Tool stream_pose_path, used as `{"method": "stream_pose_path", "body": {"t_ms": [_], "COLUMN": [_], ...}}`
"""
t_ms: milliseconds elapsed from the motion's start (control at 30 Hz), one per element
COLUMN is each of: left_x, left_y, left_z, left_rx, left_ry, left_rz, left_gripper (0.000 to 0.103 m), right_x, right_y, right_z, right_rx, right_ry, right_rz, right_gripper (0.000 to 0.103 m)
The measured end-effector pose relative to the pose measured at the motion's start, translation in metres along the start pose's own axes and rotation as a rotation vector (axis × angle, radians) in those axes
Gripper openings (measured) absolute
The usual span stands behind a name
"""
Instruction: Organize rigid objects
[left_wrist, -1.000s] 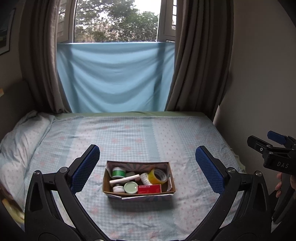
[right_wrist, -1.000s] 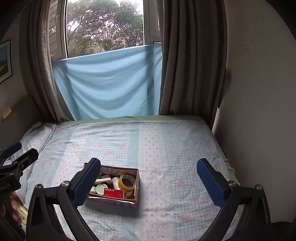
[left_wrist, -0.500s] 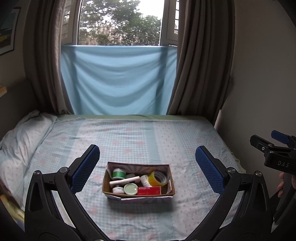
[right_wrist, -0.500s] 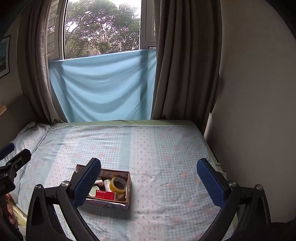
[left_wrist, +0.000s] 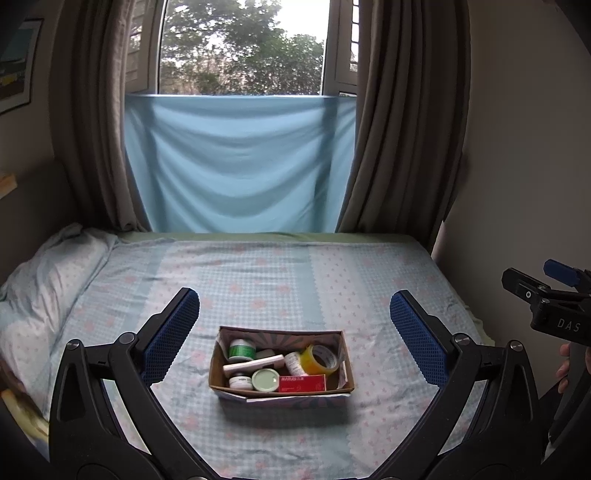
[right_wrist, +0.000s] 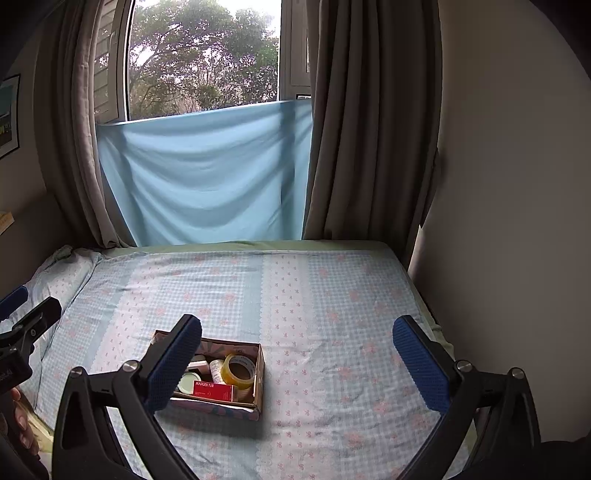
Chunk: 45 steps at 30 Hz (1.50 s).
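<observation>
An open cardboard box (left_wrist: 343, 369) sits on the bed near its front, also in the right wrist view (right_wrist: 260, 373). It holds a green-lidded jar (left_wrist: 241, 349), a yellow tape roll (left_wrist: 320, 359), a red carton (left_wrist: 302, 382), a white tube (left_wrist: 253, 364) and small pots. My left gripper (left_wrist: 294, 334) is open and empty, above and in front of the box. My right gripper (right_wrist: 297, 360) is open and empty, with the box by its left finger; it also shows at the right edge of the left wrist view (left_wrist: 550, 299).
The bed (left_wrist: 280, 273) has a blue checked sheet with a pillow (left_wrist: 44, 288) at the left. A wall (right_wrist: 509, 221) runs along the right side. Curtains (left_wrist: 399, 129) and a blue cloth (left_wrist: 236, 162) hang at the window behind.
Both grippers have tilted up and drifted a little; the box sits lower and more leftward in the right wrist view. Nothing was taken or released.
</observation>
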<state>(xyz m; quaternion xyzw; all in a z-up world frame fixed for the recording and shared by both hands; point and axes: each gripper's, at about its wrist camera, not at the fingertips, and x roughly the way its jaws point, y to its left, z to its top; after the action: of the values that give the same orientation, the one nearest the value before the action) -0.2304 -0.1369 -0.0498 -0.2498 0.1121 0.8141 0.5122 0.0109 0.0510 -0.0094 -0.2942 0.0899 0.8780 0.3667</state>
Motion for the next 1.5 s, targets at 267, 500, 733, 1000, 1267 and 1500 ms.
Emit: {"method": "stream_pose_path", "body": {"t_ms": [267,500,733,1000,1267,1500], "left_x": [-0.004,-0.003,0.000,0.001,0.000,-0.007], "left_y": [0.000,-0.002,-0.004,-0.003,-0.003,-0.007], "left_z": [0.002,0.004,0.006,0.007,0.005,0.004], "left_rx": [0.009,0.027,0.032,0.032,0.024,0.033], "left_ry": [-0.024,-0.037,-0.043,-0.062,-0.083,-0.134], "left_rz": [0.014,0.018,0.019,0.015,0.031,0.107], "left_gripper": [0.103,0.103,0.103,0.103,0.103,0.103], "right_x": [0.002,0.003,0.005,0.007,0.010,0.015], "right_y": [0.000,0.001,0.000,0.000,0.002,0.006], "right_z": [0.002,0.006,0.007,0.009,0.011,0.011], "right_rx": [0.009,0.013,0.021,0.022,0.019,0.017], "right_ry": [0.000,-0.006,-0.008,-0.009,-0.016,-0.011], "right_rz": [0.004,0.002,0.001,-0.001,-0.002,0.006], "right_gripper": [0.103,0.103,0.103,0.103,0.103,0.103]}}
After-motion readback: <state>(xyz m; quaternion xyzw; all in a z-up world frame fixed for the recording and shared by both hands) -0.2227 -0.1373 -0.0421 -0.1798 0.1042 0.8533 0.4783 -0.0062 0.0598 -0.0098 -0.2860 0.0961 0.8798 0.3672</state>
